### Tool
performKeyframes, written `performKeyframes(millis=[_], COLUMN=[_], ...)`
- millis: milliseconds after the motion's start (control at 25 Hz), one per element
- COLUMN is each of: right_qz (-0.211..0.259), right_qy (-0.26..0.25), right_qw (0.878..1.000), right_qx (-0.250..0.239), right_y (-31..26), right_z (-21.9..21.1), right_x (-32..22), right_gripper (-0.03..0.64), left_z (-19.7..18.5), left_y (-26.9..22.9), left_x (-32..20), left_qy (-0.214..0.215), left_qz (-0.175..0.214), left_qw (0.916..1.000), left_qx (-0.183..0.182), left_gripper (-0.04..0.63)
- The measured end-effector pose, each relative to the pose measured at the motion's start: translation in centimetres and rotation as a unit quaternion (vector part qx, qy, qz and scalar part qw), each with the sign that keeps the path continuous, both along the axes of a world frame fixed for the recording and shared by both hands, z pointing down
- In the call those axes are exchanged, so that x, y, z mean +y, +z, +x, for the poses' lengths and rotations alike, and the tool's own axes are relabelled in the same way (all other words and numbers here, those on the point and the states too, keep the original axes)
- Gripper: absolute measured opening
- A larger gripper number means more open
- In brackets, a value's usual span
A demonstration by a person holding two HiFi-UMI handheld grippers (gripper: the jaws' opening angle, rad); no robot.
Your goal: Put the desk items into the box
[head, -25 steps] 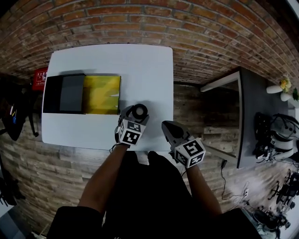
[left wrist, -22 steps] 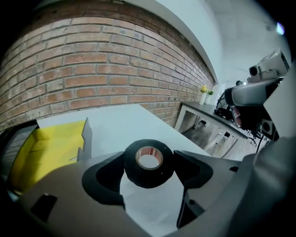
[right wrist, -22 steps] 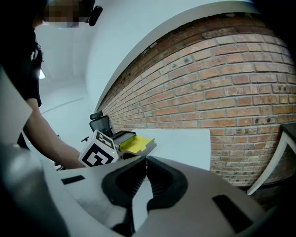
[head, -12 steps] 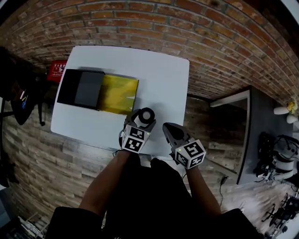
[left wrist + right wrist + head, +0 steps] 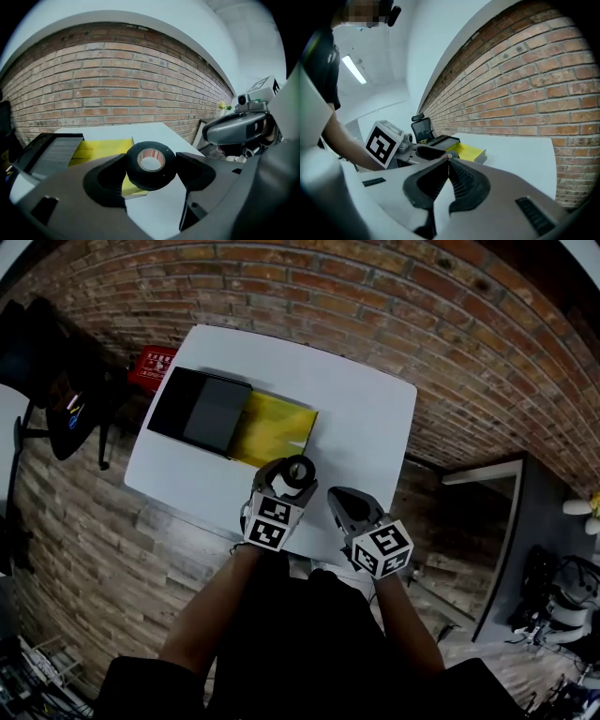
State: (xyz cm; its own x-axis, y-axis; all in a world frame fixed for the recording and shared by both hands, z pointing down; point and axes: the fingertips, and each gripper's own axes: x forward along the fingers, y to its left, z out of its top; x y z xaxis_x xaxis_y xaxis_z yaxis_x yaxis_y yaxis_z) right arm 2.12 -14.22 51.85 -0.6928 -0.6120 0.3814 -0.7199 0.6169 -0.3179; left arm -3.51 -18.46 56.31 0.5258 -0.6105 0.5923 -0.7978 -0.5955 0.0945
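Observation:
My left gripper (image 5: 291,474) (image 5: 151,165) is shut on a black roll of tape (image 5: 150,165) (image 5: 297,471), held over the near edge of the white table (image 5: 356,427). On the table's left part lies the yellow box (image 5: 274,429) (image 5: 103,149) with its black lid (image 5: 202,414) (image 5: 49,152) slid halfway off to the left. My right gripper (image 5: 343,501) (image 5: 447,161) hovers just right of the left one, jaws pressed together with nothing between them. The box (image 5: 468,152) shows small beyond its tips.
A brick wall (image 5: 394,306) runs behind the table. A red item (image 5: 150,367) sits past the table's far left corner and a black office chair (image 5: 52,371) stands to the left. A dark desk (image 5: 553,521) stands at the right.
The head view has swung, so the table and box sit more to the right and tilted. Both grippers keep their places near each other, the left still holding the tape.

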Motion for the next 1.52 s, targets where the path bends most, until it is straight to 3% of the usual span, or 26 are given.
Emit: performKeyframes(millis=[560, 1120, 1520], right_qz=[-0.008, -0.029, -0.045], right_qy=[-0.026, -0.014, -0.010], right_qw=[1.000, 0.999, 0.999], right_qx=[0.000, 0.016, 0.021], right_y=[0.6, 2.4, 3.7], right_z=[-4.0, -6.8, -7.4], right_x=[-1.9, -4.8, -6.0], right_gripper=[0.021, 0.021, 0.021], left_z=[-8.0, -8.1, -6.7], left_y=[1.8, 6.5, 7.4], left_x=[-5.2, -8.8, -10.8], left_qy=[-0.049, -0.016, 0.011], left_qz=[-0.007, -0.038, -0.053], left_qw=[0.9984, 0.9981, 0.9965], left_qx=[-0.028, -0.047, -0.063], left_gripper=[0.342, 0.342, 0.342])
